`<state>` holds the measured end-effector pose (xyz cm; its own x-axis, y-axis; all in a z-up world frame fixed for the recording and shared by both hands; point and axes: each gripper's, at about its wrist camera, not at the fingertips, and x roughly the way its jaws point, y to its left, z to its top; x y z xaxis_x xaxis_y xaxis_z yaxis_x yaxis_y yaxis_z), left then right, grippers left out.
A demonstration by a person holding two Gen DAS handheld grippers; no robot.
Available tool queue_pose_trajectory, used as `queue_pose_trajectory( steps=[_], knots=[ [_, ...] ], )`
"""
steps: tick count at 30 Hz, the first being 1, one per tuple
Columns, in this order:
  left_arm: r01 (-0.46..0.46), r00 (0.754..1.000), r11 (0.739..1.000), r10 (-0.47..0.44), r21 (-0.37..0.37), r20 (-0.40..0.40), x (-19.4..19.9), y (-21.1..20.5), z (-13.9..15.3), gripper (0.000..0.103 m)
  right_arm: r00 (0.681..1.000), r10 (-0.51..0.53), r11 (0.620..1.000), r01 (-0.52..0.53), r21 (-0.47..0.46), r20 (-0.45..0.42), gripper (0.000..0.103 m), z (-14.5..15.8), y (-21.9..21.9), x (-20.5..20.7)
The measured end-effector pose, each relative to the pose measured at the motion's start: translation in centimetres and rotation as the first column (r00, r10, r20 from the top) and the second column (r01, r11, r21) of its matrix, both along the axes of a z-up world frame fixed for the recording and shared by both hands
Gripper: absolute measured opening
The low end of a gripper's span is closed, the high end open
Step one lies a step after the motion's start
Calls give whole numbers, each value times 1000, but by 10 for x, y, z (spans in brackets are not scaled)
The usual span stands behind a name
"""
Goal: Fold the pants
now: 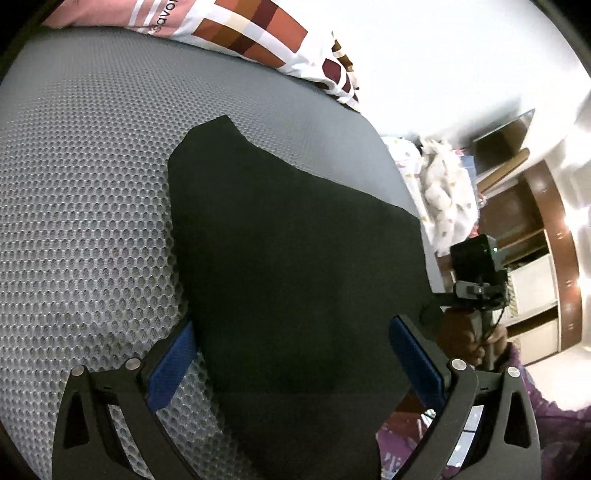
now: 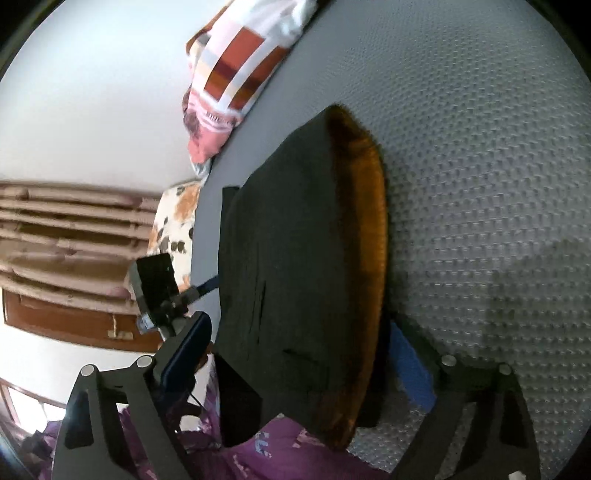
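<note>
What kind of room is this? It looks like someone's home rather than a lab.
Most likely a bedroom at home. Dark pants lie on a grey mesh-textured mattress, a patterned pillow sits at its far end, and wooden shelving stands by the wall.

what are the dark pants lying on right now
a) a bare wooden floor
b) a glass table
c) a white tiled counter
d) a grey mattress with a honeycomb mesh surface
d: the dark pants lie spread on the grey honeycomb-mesh mattress, whose textured surface shows around them in both wrist views, with a patterned pillow at its far edge.
</note>
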<state>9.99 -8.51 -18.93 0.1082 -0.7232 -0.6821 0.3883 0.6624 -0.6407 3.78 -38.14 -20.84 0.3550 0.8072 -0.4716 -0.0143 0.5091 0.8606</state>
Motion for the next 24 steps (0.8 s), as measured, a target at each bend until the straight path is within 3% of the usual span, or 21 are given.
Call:
queue_pose_trajectory(
  steps=[3,7,11,17,21,24],
  knots=[
    [3,999,998,-5,-63,-33,5,10,-2,99,999,-20,997,18,79,26,92,-2,-4,-2],
    [-7,995,988,-9,-157,-97,11,23,-6,99,1000,16,1000,-15,-17,27,79,-1,-2,-4],
    [80,993,988,-91,-132,-79,7,14,-4,99,998,55,997,-54,-62,18,83,1,6,2],
    [115,987,983,-129,-142,-97,11,5,-4,99,999,32,996,-29,-89,38,83,4,20,7],
    [135,984,981,-149,-137,-99,12,8,-6,99,1000,9,997,-8,-77,8,58,-5,8,-1],
    [128,984,984,-142,-127,-104,12,-1,-5,99,1000,-21,999,20,-37,-1,60,-7,4,2]
  ],
)
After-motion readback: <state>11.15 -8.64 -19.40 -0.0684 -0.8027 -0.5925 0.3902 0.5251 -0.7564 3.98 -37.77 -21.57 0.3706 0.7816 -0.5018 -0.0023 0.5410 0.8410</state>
